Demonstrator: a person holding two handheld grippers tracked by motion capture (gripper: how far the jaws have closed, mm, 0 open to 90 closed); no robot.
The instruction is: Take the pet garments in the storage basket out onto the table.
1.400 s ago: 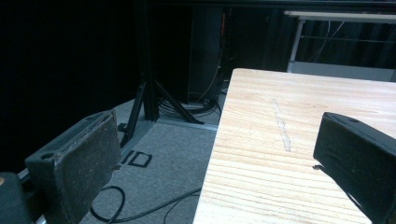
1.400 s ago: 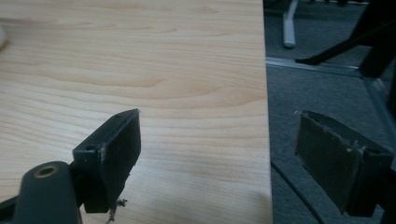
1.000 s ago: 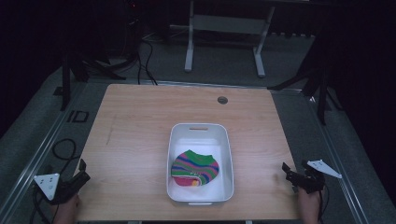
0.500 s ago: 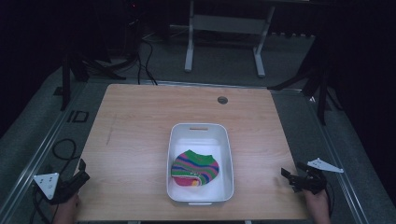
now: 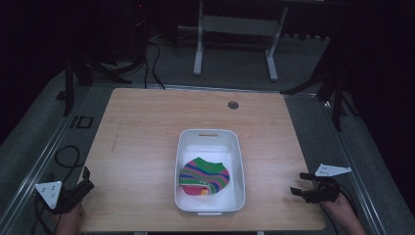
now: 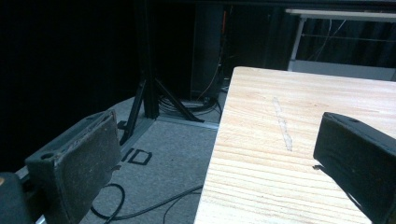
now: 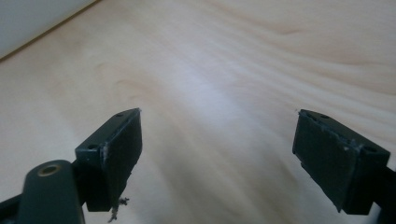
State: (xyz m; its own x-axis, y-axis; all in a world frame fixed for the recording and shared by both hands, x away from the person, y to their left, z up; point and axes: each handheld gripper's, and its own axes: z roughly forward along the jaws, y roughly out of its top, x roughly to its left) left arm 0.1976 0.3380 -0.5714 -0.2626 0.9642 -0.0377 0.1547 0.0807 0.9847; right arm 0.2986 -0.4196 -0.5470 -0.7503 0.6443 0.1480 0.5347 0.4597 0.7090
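A white plastic tub [image 5: 209,138] stands on the wooden table [image 5: 147,137], front of centre. Inside it lies a folded cloth with green, blue, purple and red stripes [image 5: 204,176]. My left gripper [image 5: 87,177] hangs at the table's front left corner, open and holding nothing; in the left gripper view its jaws straddle the table's left edge [image 6: 219,135]. At the front right my right gripper [image 5: 300,183] is open, low over bare wood, pointing left toward the tub. The tub's wall [image 7: 28,18] shows at the top left of the right gripper view.
A round cable hole [image 5: 233,105] sits near the table's far edge. Grey carpet with cables [image 5: 63,155] lies left of the table. Black stand legs [image 6: 149,98] and a white frame [image 5: 235,29] stand beyond the table, in the dark.
My right gripper has shifted slightly left and inward over the table's front right corner. The left gripper, tub and cloth have stayed put.
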